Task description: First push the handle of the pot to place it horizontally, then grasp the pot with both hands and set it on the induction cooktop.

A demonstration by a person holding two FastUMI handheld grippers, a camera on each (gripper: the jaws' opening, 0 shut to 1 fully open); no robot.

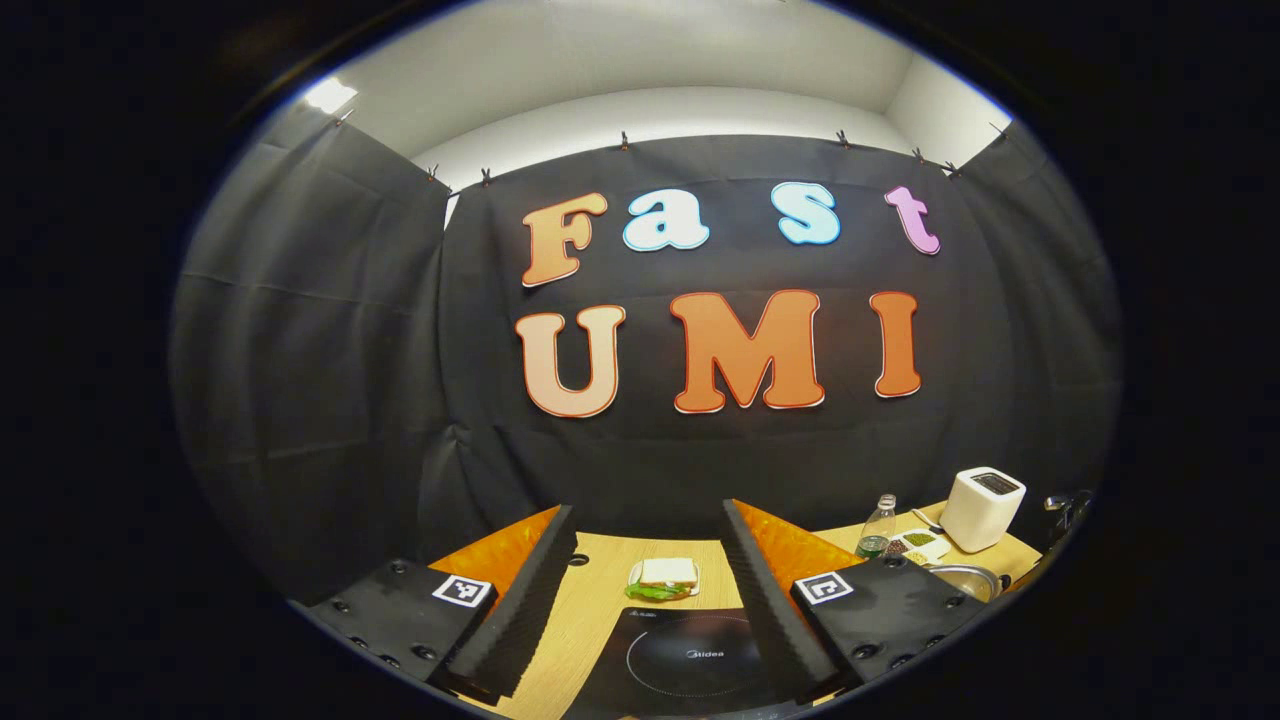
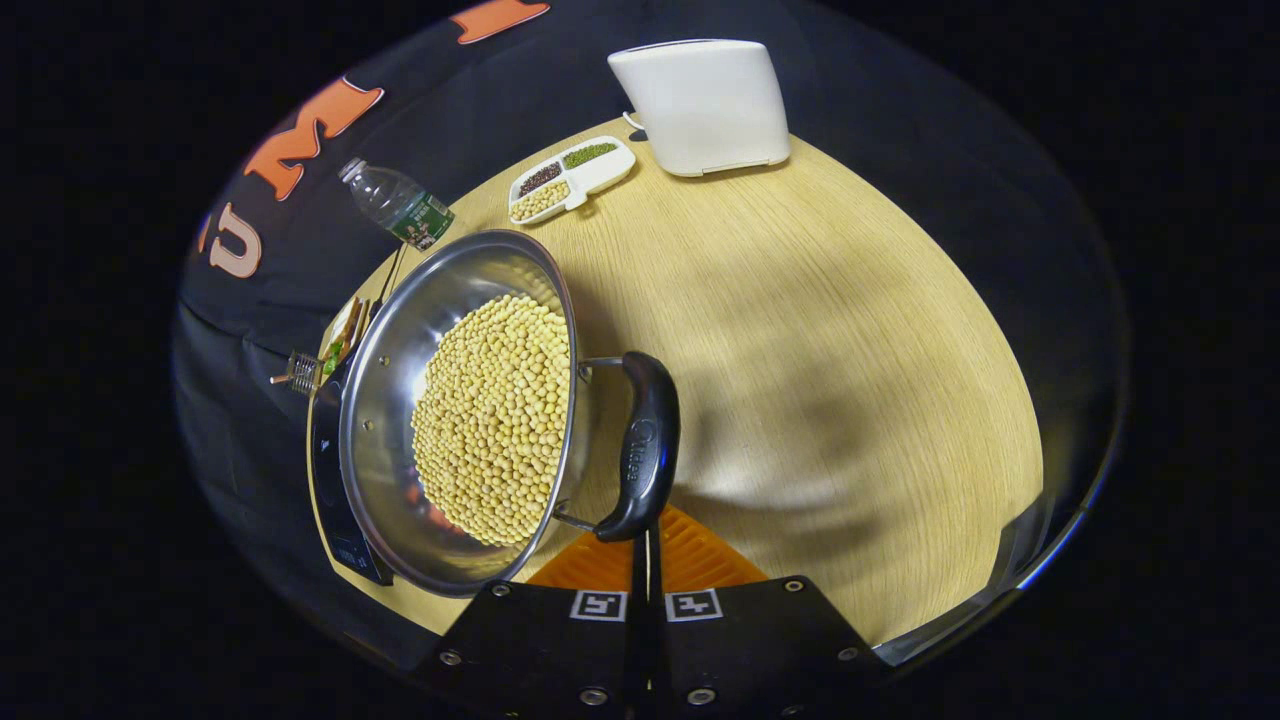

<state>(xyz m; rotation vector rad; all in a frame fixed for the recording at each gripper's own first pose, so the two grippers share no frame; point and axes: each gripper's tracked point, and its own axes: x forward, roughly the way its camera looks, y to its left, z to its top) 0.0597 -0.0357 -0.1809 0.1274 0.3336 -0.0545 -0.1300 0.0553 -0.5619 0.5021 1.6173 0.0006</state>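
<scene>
From the right gripper view, I judge the pot [image 2: 470,420] to be heavy: steel, wide, and carrying a deep layer of pale beans [image 2: 495,400] that would slide if I tipped it. Its wall looks smooth and slippery, so I would take hold at the dark handle [image 2: 640,450], a stiff curved loop on two wire arms at the pot's near rim, centre of the frame, and at the opposite rim for the second hand. The pot sits left of centre on the wooden table [image 2: 820,330], with the dark edge of the induction cooktop [image 2: 335,500] showing just beyond its far side.

The right gripper [image 2: 645,560] points straight at the handle from the lower centre; its fingers are pressed together with no gap, their tips right at the handle's lower end, gripping nothing that I can see.

In the left gripper view, the left gripper [image 1: 650,610] is held level and raised, spread wide and empty. The cooktop's dark glass lies between its fingers at the bottom of the frame, and a sandwich plate [image 1: 665,578] sits beyond it.
</scene>
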